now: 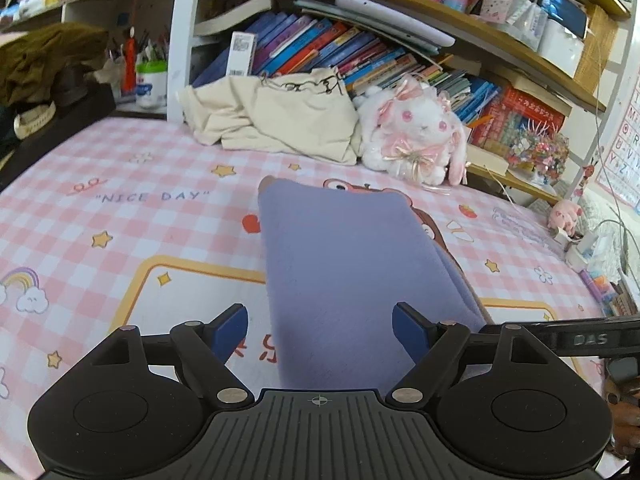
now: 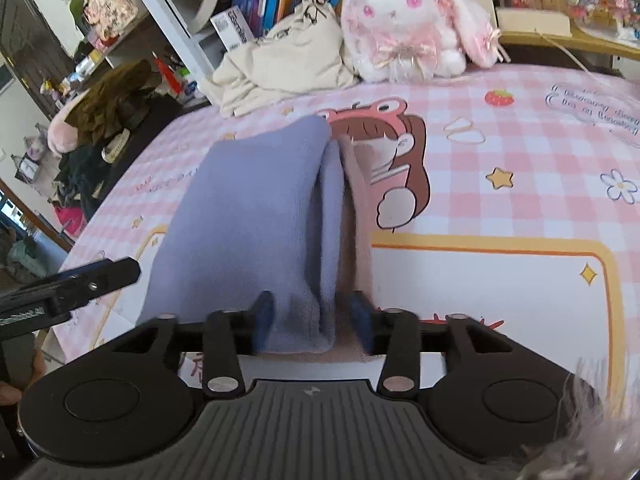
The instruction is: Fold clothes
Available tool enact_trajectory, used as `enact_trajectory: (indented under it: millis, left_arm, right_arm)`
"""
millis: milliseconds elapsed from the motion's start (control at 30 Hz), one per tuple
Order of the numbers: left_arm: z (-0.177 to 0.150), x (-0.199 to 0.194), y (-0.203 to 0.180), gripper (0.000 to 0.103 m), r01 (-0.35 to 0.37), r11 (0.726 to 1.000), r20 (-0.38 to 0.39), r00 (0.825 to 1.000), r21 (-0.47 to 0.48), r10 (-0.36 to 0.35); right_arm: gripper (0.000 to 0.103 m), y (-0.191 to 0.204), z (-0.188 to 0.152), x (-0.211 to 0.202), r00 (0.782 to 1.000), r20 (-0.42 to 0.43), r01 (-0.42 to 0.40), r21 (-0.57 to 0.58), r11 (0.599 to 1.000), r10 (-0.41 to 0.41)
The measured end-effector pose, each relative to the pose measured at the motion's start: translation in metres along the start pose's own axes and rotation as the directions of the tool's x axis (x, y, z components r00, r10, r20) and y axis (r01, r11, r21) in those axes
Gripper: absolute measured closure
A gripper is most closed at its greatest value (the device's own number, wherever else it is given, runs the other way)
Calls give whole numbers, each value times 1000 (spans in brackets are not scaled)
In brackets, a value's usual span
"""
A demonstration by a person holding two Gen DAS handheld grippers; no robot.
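Both sets of jaws stand apart: the left gripper (image 1: 320, 326) wide and empty over the one folded lilac garment (image 1: 352, 264), the right gripper (image 2: 314, 320) loosely straddling its near edge on the pink checked sheet (image 1: 120, 208).

We read "NICE DAY" in quote marks on the pink checked bed sheet (image 1: 120, 216), toward its left edge. "DAS" stands on the right gripper's black arm (image 1: 592, 339). Single letters Q, R, U, V, Z show on the wall chart (image 1: 624, 136). Book spines stay illegible.
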State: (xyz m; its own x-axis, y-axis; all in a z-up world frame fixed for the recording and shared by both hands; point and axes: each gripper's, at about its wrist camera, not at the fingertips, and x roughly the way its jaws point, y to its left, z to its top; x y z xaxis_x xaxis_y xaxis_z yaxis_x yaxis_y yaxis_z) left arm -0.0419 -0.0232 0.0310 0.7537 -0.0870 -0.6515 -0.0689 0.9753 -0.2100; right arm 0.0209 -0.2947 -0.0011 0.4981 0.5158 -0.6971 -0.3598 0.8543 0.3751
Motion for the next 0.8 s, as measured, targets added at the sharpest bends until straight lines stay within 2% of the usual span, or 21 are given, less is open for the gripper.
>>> enact_trajectory:
  millis: [67,200,400,533,633,700,800]
  left_arm:
    - [0,1,4,21,9,1000,-11,1000,-15,-9]
    - [0,9,15,21,50,997,-42,998,-66,-53]
    - [5,37,36,23,131,971,-100,983,-200,-153]
    - [11,59,46,26,146,955,-135,974,-257,-185]
    - [13,70,53,28,161,942,-155,964,-296,-214]
    - [13,77,56,30,176,934,-170,957,-311,-237]
    - [12,84,59,38,200,919,-176,946,-340,-271]
  right_arm:
    - [24,2,2,-2,999,11,31,-4,999,-31]
    - [20,-4,5,2,999,-2,53,32,998,-53]
    - [21,-23,17,27,997,-66,-23,189,982,36]
    - [26,-31,27,46,993,-96,-41,280,959,71]
    - [34,-29,30,53,991,-107,-40,293,955,75]
    - [49,-26,31,56,991,-110,-37,288,957,72]
    - [57,-21,31,60,992,-110,-27,278,960,59]
